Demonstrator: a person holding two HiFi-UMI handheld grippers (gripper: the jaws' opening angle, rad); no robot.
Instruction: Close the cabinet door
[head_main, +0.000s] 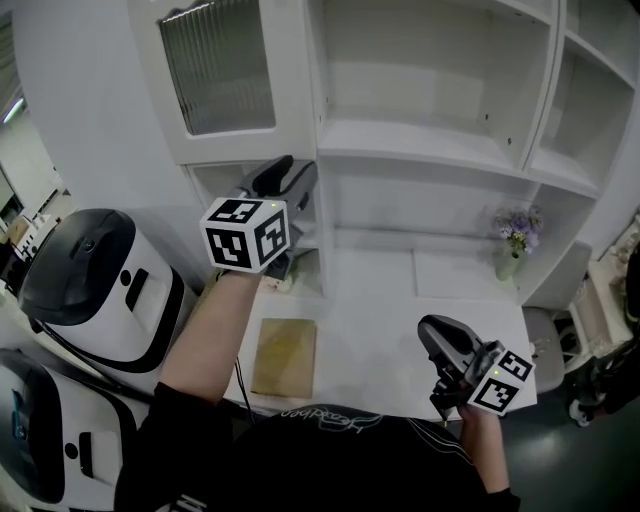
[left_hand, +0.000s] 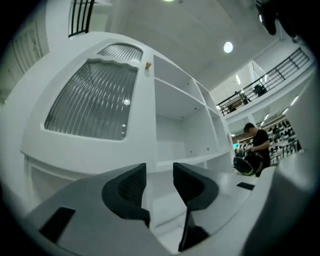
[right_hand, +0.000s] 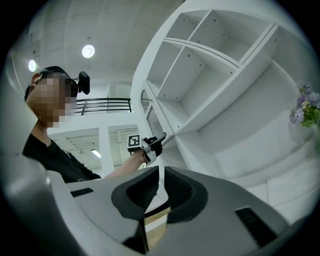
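The white cabinet door (head_main: 215, 70) with its ribbed glass pane fills the upper left of the shelf unit; in the left gripper view the door (left_hand: 92, 100) lies left of the open shelves. My left gripper (head_main: 290, 172) is raised at the door's lower right corner, and whether it touches the door I cannot tell. The left gripper's (left_hand: 160, 167) jaws stand apart with only the cabinet's white upright behind the gap. My right gripper (head_main: 436, 328) hangs low over the counter, away from the door. The right gripper's (right_hand: 162, 171) jaws are nearly together, holding nothing.
A brown board (head_main: 285, 355) lies on the white counter (head_main: 400, 310). A vase of purple flowers (head_main: 517, 240) stands at the counter's right end. Two white and black machines (head_main: 90, 290) sit at the left. A person (left_hand: 256, 142) stands far off at the right.
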